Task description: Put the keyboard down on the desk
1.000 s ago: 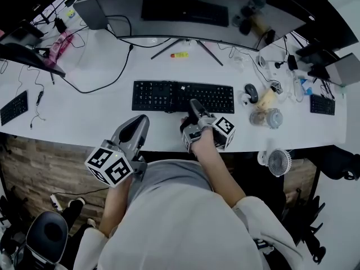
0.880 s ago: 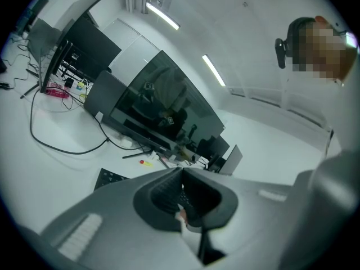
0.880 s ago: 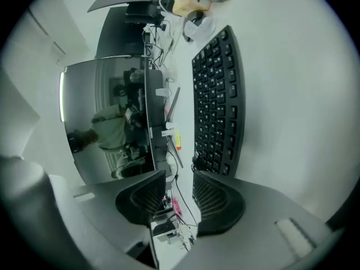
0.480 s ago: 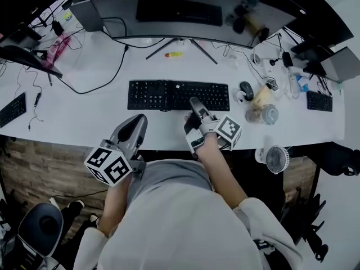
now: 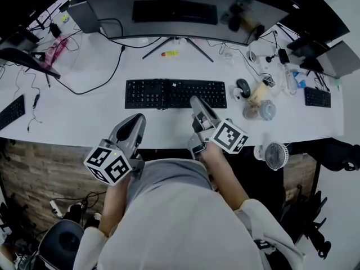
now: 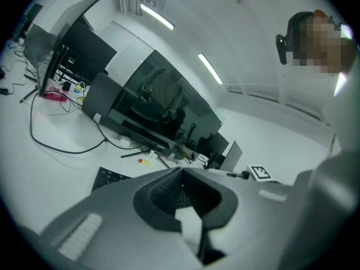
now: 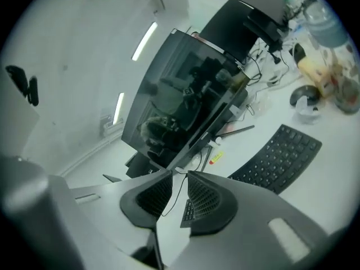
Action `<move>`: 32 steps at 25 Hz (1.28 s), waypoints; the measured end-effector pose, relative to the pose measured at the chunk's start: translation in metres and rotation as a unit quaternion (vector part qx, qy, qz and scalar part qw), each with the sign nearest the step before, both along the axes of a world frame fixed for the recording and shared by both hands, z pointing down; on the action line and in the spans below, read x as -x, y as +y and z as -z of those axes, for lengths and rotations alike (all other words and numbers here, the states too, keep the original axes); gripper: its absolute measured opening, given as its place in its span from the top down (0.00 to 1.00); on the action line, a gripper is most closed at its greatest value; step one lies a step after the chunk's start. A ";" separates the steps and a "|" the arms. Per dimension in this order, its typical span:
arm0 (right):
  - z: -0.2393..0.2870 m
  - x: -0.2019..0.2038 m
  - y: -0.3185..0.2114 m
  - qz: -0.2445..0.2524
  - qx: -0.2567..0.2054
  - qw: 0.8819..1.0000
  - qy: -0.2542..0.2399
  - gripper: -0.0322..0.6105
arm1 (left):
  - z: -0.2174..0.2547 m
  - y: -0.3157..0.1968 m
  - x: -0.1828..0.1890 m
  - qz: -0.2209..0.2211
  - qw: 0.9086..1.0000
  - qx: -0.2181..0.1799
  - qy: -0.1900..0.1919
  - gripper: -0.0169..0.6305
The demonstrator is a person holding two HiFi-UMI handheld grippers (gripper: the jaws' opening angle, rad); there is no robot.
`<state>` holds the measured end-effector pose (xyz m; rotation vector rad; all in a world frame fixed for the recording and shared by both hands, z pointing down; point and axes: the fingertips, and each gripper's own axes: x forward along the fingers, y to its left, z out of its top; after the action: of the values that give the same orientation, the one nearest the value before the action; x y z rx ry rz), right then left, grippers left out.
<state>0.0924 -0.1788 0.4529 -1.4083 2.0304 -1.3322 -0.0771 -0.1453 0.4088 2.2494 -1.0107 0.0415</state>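
Observation:
The black keyboard (image 5: 175, 94) lies flat on the white desk (image 5: 84, 114), in front of the monitor stand. Nothing holds it. My right gripper (image 5: 196, 101) hovers over the desk's front edge with its tips just above the keyboard's near side. Its jaws are closing, a narrow gap still shows between the pads in the right gripper view, and nothing is in that gap (image 7: 179, 176). My left gripper (image 5: 135, 120) hangs at the front edge, left of the right one, shut and empty. In the left gripper view its tips (image 6: 181, 170) meet, with the keyboard (image 6: 104, 179) beyond them.
A wide curved monitor (image 5: 169, 10) stands at the back on a splayed stand. A mouse (image 5: 243, 87), jars (image 5: 261, 110) and cables sit right of the keyboard. A small fan (image 5: 274, 153) hangs off the front edge. Other keyboards lie far left (image 5: 12, 110) and far right (image 5: 318, 97).
The right gripper's marker cube has swung a little to the right and toward the person. The keyboard and the left gripper stay where they were.

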 end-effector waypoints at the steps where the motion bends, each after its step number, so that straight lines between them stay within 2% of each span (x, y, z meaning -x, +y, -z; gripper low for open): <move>1: 0.004 0.000 0.002 0.006 -0.009 1.000 0.020 0.82 | -0.001 0.001 0.000 0.000 1.000 -0.001 -0.002 0.97; 4: 0.015 0.001 0.008 0.024 -0.037 0.995 0.087 0.82 | -0.003 0.002 0.001 0.002 1.000 0.000 -0.008 0.97; 9: 0.025 -0.006 0.018 0.029 -0.075 0.979 0.186 0.85 | -0.006 0.004 0.000 0.005 1.000 0.001 -0.012 0.97; 17: 0.035 -0.028 0.034 0.039 -0.094 0.964 0.245 0.89 | -0.011 0.009 -0.001 0.007 1.000 0.002 -0.029 0.97; 24: 0.038 -0.047 0.046 0.054 -0.089 0.956 0.275 0.93 | -0.012 0.016 -0.004 0.011 0.995 -0.022 -0.092 0.97; 32: 0.028 -0.059 0.063 0.069 -0.067 0.951 0.295 0.95 | -0.009 0.013 -0.009 0.016 0.994 -0.044 -0.094 0.97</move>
<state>0.1513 -0.1157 0.4248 -1.7807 2.5740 -0.8518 -0.0677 -0.1320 0.4175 2.3424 -1.1694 0.2025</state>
